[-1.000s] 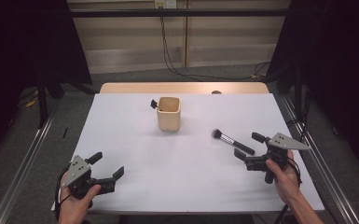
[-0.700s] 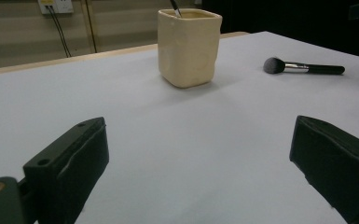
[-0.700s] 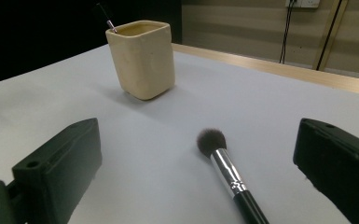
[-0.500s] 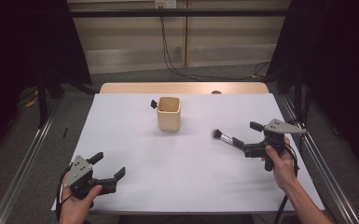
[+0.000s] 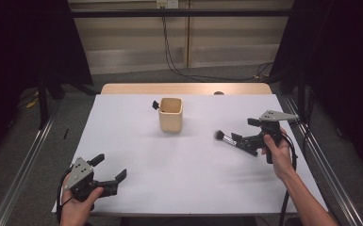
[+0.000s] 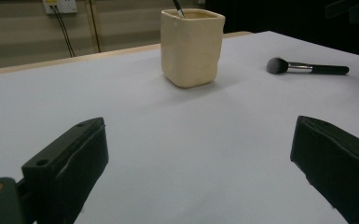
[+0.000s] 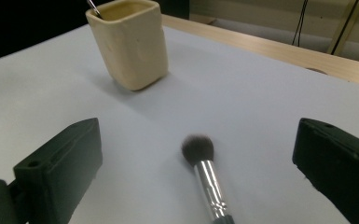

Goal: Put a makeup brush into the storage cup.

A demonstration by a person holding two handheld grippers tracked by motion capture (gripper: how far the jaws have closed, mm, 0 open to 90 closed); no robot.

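So the makeup brush [image 5: 230, 140] is lying flat on the white tabletop [image 5: 179, 165], over on the right side, with its dark fluffy head pointing toward the cream cup [image 5: 170, 114] and its black handle running back toward the person's right hand. The right hand-held gripper [image 5: 250, 135] is sitting right over the handle end, jaws spread wide with nothing in them. In the right gripper view the brush [image 7: 206, 172] lies dead centre between the two black jaws, bristles away from the camera and the silver ferrule running down toward the bottom edge, and there's a clear gap of bare tabletop on each side, so neither jaw touches it. Can't really tell if the gripper is resting on the surface or held just above it. The cup [image 7: 129, 42] is up and to the left of the brush head in that view, well apart from it, and there's a thin dark stick poking out of its top. The left hand-held gripper [image 5: 107, 170] is down at the near left corner of the tabletop, also wide open and empty, far from everything. From the left gripper view the cup [image 6: 192, 45] stands straight ahead and the brush [image 6: 307, 68] lies off to its right.
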